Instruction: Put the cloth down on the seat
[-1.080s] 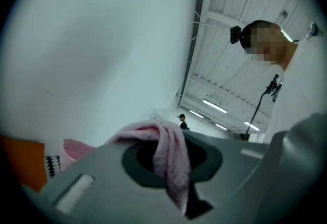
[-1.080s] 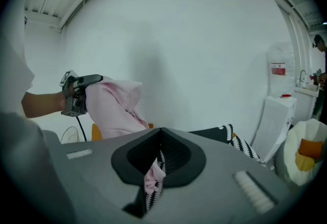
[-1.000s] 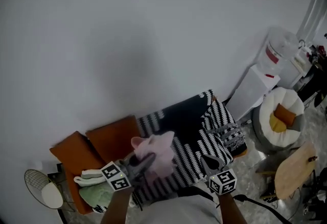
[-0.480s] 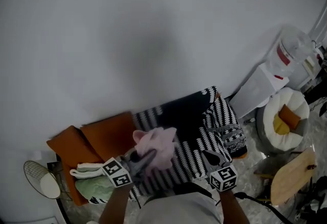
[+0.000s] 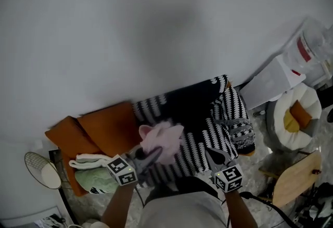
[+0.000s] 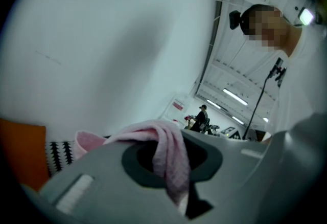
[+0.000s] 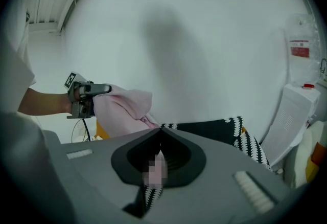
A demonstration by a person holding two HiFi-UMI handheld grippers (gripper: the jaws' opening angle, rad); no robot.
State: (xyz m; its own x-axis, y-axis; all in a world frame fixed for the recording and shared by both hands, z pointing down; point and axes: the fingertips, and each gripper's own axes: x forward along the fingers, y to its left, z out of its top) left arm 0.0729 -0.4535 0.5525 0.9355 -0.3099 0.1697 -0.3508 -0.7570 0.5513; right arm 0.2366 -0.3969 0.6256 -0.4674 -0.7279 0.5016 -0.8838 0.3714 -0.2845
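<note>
over the seat [image 5: 208, 102]: pink cloth [image 5: 162, 140], bunched, held up above the black-and-white patterned throw [image 5: 221, 128] that covers the seat
cloth height: cannot tell whether the low edge touches the throw; in the right gripper view reaches down to the throw's near edge
left gripper [image 5: 151, 154]: clamps the cloth, fingers pressed on a fold that drapes over them and hangs down between them in the left gripper view
right gripper [image 5: 212, 154]: sits to the right of the cloth in the head view, apart from it and above the throw's front part; fingers together, with a small blurred pinkish patch at the tips, too unclear to name
left of the throw: two orange cushions [image 5: 101, 127] side by side on the seat
in front of the cushions: green fabric [image 5: 96, 181] with a white piece [image 5: 91, 160] lying along its top
far left, by the wall: round mesh object [image 5: 40, 169]
right of the seat: round white pouffe [image 5: 304, 103] with an orange pad in its hollow, and nearer the camera a pale wooden board [image 5: 291, 177]
behind everything: plain white wall [image 5: 156, 29]
bottom edge of the head view: both forearms and a light shirt front
</note>
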